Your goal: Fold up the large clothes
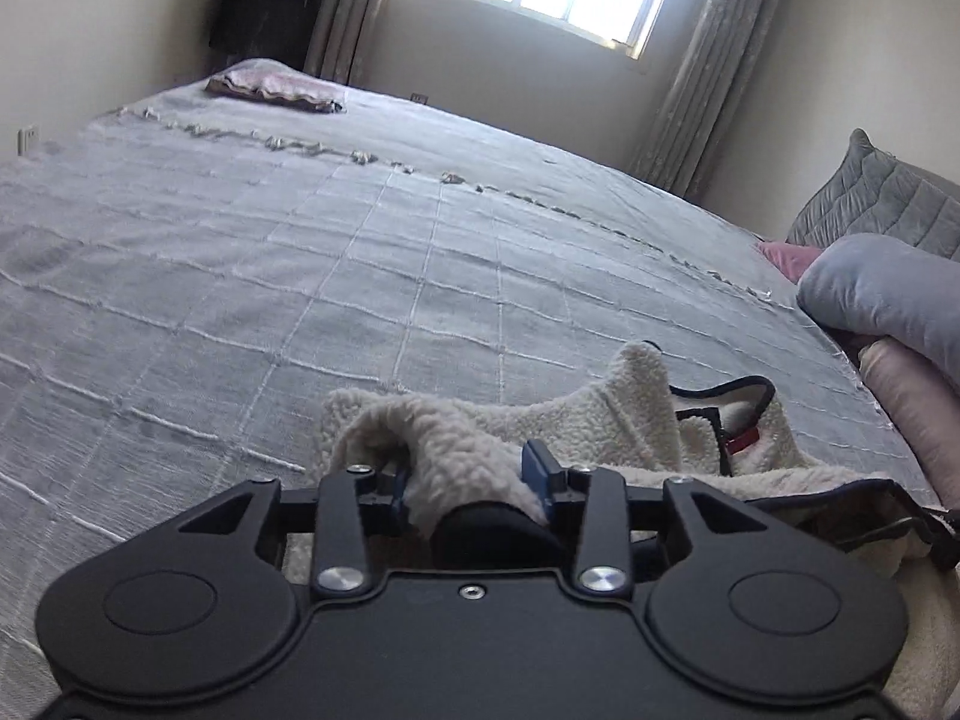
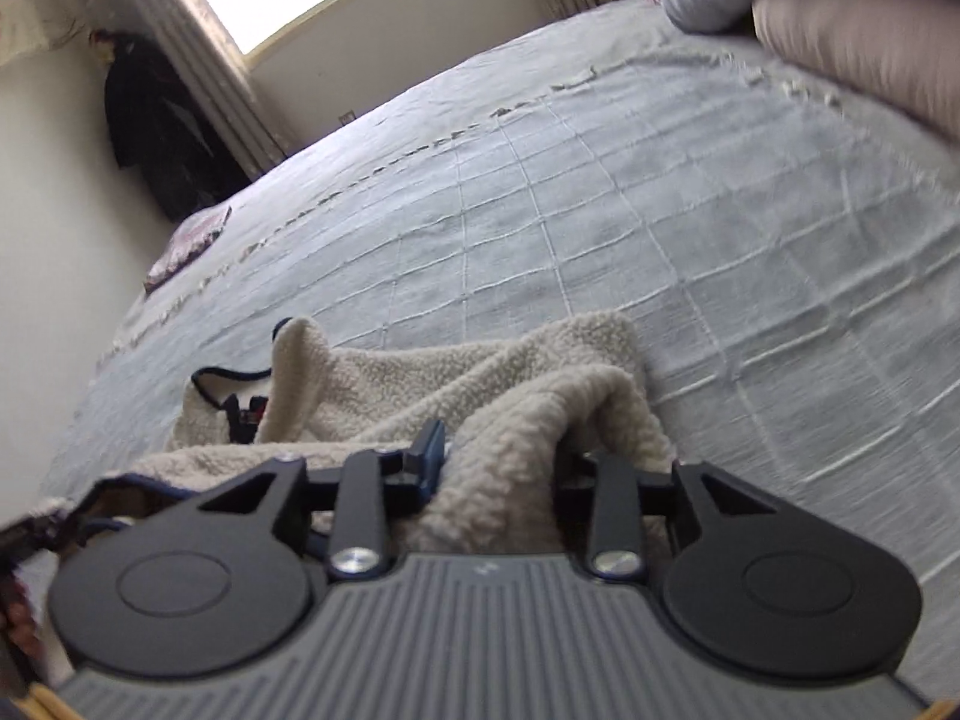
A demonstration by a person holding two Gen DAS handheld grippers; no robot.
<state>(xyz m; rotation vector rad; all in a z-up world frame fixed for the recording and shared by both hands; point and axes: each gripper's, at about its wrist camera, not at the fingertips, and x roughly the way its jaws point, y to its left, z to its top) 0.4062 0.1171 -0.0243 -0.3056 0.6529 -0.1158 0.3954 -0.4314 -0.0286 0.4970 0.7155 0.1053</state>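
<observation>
A cream fleece garment (image 1: 600,426) with dark navy trim lies bunched at the near edge of the grey bed; it also shows in the right wrist view (image 2: 456,372). My left gripper (image 1: 474,480) is shut on a fold of the fleece, which drapes over its blue fingertips (image 1: 543,465). My right gripper (image 2: 498,468) is shut on another fold of the same garment, which covers most of its fingers (image 2: 432,447). A red tag (image 1: 744,439) sits by the collar.
The grey checked bedspread (image 1: 360,252) stretches ahead to the window wall. A folded pinkish cloth (image 1: 276,90) lies at the far corner. Grey and pink pillows (image 1: 888,294) pile at the right side, and show in the right wrist view (image 2: 840,18). Dark clothes (image 2: 156,132) hang by the curtain.
</observation>
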